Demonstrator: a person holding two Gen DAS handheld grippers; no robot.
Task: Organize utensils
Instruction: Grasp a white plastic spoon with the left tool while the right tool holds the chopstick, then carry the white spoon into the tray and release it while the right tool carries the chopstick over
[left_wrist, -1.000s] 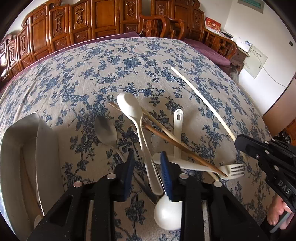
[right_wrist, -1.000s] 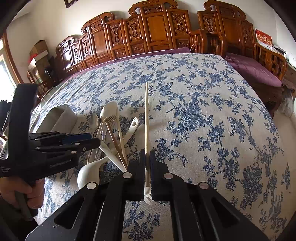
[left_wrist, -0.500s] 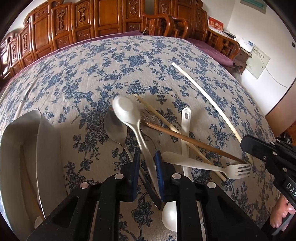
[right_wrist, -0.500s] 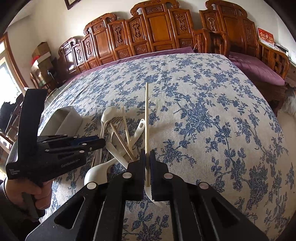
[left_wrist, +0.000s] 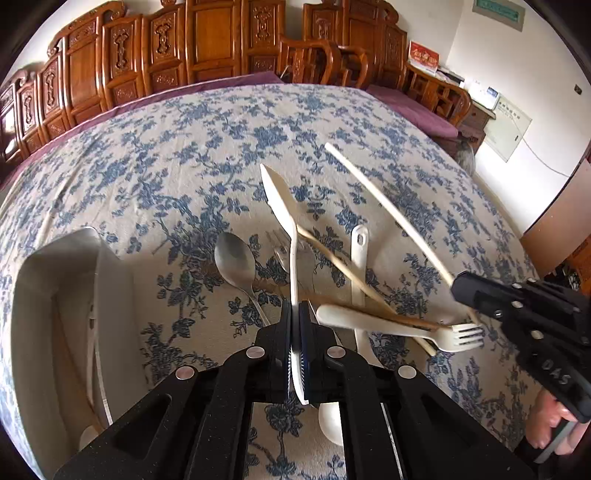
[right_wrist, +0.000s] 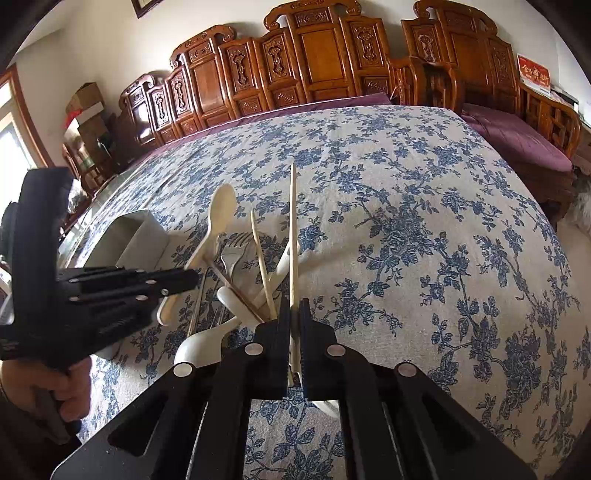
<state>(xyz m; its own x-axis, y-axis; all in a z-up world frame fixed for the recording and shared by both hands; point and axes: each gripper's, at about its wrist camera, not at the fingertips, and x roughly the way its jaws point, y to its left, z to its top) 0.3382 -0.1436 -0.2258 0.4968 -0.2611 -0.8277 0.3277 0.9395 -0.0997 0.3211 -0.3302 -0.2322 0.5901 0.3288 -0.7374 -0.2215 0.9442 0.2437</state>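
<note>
My left gripper (left_wrist: 294, 314) is shut on the handle of a cream plastic spoon (left_wrist: 280, 201), lifted edge-on above the pile; it also shows in the right wrist view (right_wrist: 218, 218). My right gripper (right_wrist: 294, 306) is shut on a long cream chopstick (right_wrist: 293, 229), seen in the left wrist view (left_wrist: 388, 210) too. On the floral tablecloth lie a metal spoon (left_wrist: 236, 262), a metal fork (left_wrist: 279, 247), a cream fork (left_wrist: 399, 326), brown chopsticks (left_wrist: 343, 269) and a white ladle (left_wrist: 358, 254).
A white divided utensil tray (left_wrist: 59, 295) sits at the left of the pile, also in the right wrist view (right_wrist: 136, 236). Carved wooden chairs (right_wrist: 314, 62) line the table's far edge. The tablecloth (right_wrist: 424, 221) spreads wide to the right.
My left gripper closed on the cream spoon's handle and lifted it, turning it edge-on. My right gripper stayed shut on the long chopstick, barely shifting.
</note>
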